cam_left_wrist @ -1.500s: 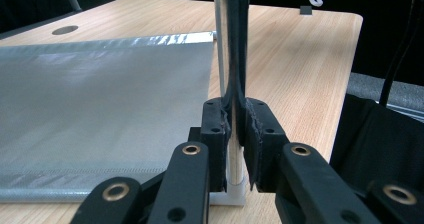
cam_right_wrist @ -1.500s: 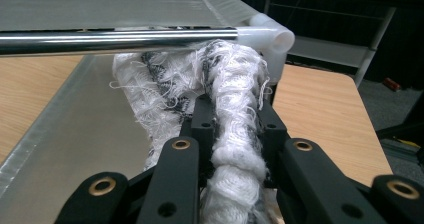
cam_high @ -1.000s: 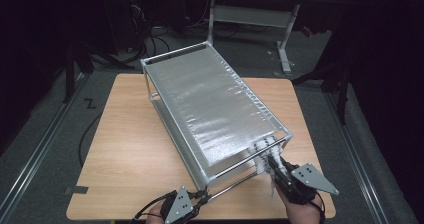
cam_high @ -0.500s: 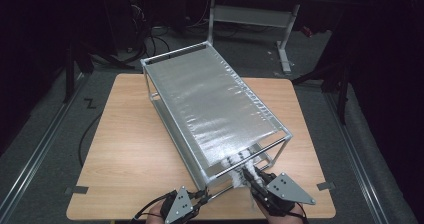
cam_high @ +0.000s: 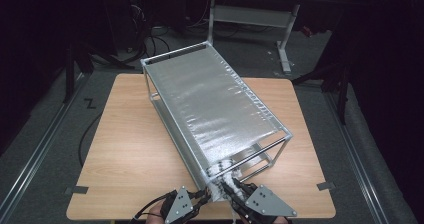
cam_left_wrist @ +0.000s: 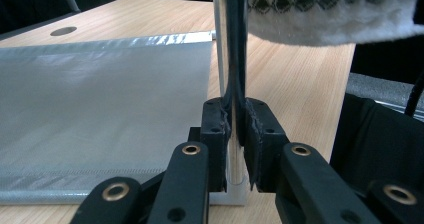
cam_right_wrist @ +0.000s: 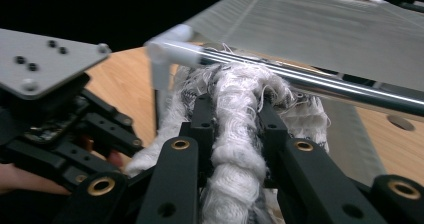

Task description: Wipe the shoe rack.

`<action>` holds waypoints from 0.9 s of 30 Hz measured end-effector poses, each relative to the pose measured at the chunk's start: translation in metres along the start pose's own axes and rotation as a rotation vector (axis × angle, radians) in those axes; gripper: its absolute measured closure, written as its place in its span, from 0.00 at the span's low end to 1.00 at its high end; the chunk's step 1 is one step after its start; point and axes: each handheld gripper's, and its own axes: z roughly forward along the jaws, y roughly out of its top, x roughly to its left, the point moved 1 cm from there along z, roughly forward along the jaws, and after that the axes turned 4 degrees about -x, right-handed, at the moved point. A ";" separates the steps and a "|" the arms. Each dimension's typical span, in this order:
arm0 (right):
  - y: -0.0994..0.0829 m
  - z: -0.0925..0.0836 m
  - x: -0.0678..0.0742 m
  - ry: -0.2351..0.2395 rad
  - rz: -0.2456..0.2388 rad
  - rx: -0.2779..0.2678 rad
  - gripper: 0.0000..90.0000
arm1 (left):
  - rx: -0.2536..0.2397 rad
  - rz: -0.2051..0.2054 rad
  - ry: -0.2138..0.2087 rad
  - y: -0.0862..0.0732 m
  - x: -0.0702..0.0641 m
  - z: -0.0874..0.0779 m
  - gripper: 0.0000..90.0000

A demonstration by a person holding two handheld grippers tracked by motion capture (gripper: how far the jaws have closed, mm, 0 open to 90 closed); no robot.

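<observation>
The left gripper [cam_left_wrist: 234, 134] is seen with its black jaws clamped tight on a slim, shiny upright post [cam_left_wrist: 231, 44] of the metal rack [cam_high: 172, 116], right at the near corner, just above the white plastic foot. Over on the right gripper [cam_right_wrist: 235, 129], the jaws are pressed onto a bunched white cloth [cam_right_wrist: 240, 149], nubbly and frayed, woven with a dark pattern, which is draped against the rack's polished horizontal rail [cam_right_wrist: 320, 86]. From above, both grippers [cam_high: 192, 204] [cam_high: 235, 191] are found close together at the near end of the rack, with the cloth [cam_high: 220, 176] hung at that corner. The rack is a long box of thin chrome tubes, its top stretched with silvery, finely ribbed fabric [cam_high: 210, 104], and it is set diagonally on the pale wood-grain counter [cam_high: 125, 149].
</observation>
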 end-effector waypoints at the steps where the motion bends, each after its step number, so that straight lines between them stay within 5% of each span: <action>1: 0.001 0.001 0.003 0.010 -0.004 -0.002 0.85 | 0.000 0.000 0.000 0.000 0.000 0.000 0.89; 8: 0.001 0.004 0.010 0.024 -0.016 -0.003 0.85 | -0.013 -0.024 -0.002 0.000 -0.002 0.001 0.89; 9: 0.001 0.004 0.009 0.024 -0.015 -0.004 0.85 | 0.000 0.000 0.000 0.000 0.000 0.000 0.89; 16: -0.001 0.003 0.004 0.003 -0.003 -0.005 0.85 | 0.000 -0.001 0.000 0.000 0.000 0.000 0.89; 27: -0.009 -0.003 -0.029 -0.101 0.048 -0.006 0.85 | 0.001 -0.002 0.000 0.000 0.000 0.000 0.89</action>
